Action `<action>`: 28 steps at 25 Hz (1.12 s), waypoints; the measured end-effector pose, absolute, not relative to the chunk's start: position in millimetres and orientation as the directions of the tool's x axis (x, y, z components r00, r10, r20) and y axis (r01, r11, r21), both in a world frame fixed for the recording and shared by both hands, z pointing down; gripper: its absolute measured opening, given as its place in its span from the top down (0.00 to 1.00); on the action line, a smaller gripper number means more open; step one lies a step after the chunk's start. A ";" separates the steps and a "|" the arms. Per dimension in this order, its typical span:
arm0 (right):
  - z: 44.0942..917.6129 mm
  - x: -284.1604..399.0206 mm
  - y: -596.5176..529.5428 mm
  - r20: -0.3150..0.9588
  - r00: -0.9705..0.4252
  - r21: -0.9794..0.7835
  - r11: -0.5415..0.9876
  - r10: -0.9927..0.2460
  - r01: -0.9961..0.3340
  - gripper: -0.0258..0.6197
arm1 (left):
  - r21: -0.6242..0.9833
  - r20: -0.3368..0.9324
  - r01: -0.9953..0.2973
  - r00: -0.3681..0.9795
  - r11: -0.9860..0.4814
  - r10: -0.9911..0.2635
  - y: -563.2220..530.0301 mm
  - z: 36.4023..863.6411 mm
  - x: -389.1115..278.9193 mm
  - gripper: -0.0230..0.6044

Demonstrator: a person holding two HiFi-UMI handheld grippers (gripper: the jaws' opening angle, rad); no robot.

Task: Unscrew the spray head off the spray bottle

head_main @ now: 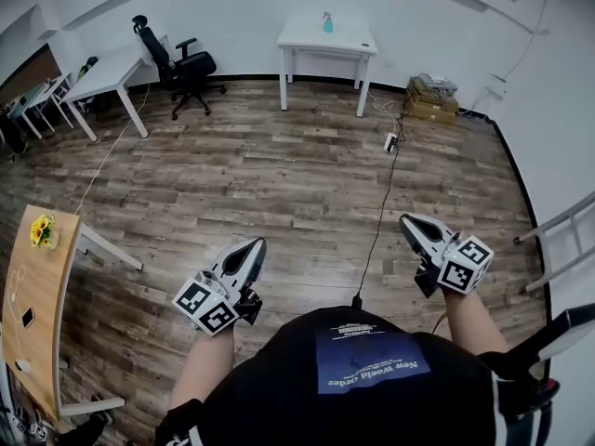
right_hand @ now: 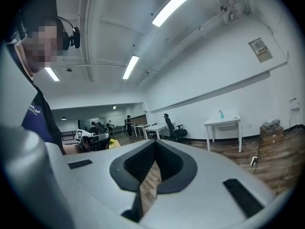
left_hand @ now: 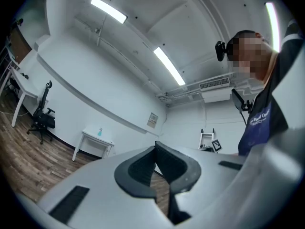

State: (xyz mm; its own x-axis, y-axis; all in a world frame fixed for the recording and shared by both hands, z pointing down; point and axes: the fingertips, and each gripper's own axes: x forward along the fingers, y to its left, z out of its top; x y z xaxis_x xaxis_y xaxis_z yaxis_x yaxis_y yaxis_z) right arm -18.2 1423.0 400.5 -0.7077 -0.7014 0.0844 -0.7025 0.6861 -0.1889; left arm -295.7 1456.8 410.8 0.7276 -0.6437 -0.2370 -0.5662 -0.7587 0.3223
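The wooden floor (head_main: 279,184) fills most of what lies below me, and I hold both grippers out over it, well apart from each other and touching nothing. Against the far wall stands a white table (head_main: 307,39), with a black office chair (head_main: 181,68) off to its left and a stack of cardboard boxes (head_main: 429,96) on the floor to its right. A black cable (head_main: 381,212) runs across the floor between my two hands. My left gripper (head_main: 253,247) points forward with its fingers clenched together on nothing; its own view shows the dark pads meeting at the tip with only floor behind them. My right gripper (head_main: 409,221) is the same, fingers pressed together and empty. The spray bottle (head_main: 327,22), pale blue and upright with its spray head on, stands on the white table about midway between its left and right edges, far from both grippers. It shows small in the left gripper view (left_hand: 100,132) and the right gripper view (right_hand: 221,114) too.
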 end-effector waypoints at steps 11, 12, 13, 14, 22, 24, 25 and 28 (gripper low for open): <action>397.7 108.4 1330.0 0.047 -0.757 -0.231 0.730 -0.651 -0.643 0.98 | 0.328 -0.218 -0.599 0.705 -0.731 -0.675 1379.6 388.7 -157.8 0.97; 395.3 125.5 1321.2 0.042 -0.759 -0.230 0.733 -0.649 -0.640 0.98 | 0.325 -0.217 -0.598 0.707 -0.733 -0.673 1371.8 385.7 -139.2 0.97; 393.5 142.1 1312.7 0.038 -0.760 -0.226 0.735 -0.649 -0.639 0.98 | 0.319 -0.214 -0.598 0.710 -0.735 -0.671 1363.8 383.1 -121.5 0.97; 392.1 158.0 1304.2 0.033 -0.758 -0.221 0.735 -0.652 -0.642 0.98 | 0.314 -0.213 -0.597 0.713 -0.738 -0.668 1355.5 380.3 -105.0 0.97; 401.2 240.1 1252.8 0.045 -0.740 -0.190 0.721 -0.671 -0.666 0.98 | 0.296 -0.192 -0.563 0.756 -0.771 -0.626 1297.2 371.1 -10.2 0.97; 404.8 247.1 1240.2 0.049 -0.735 -0.200 0.714 -0.676 -0.670 0.98 | 0.302 -0.190 -0.557 0.761 -0.774 -0.621 1282.1 372.5 -2.9 0.97; 406.4 248.1 1234.0 0.052 -0.734 -0.203 0.712 -0.678 -0.672 0.98 | 0.306 -0.190 -0.553 0.762 -0.775 -0.619 1274.4 373.6 -1.8 0.97; 411.2 243.6 1215.6 0.068 -0.725 -0.203 0.702 -0.685 -0.683 0.98 | 0.321 -0.197 -0.533 0.771 -0.783 -0.606 1250.9 379.9 -4.2 0.97</action>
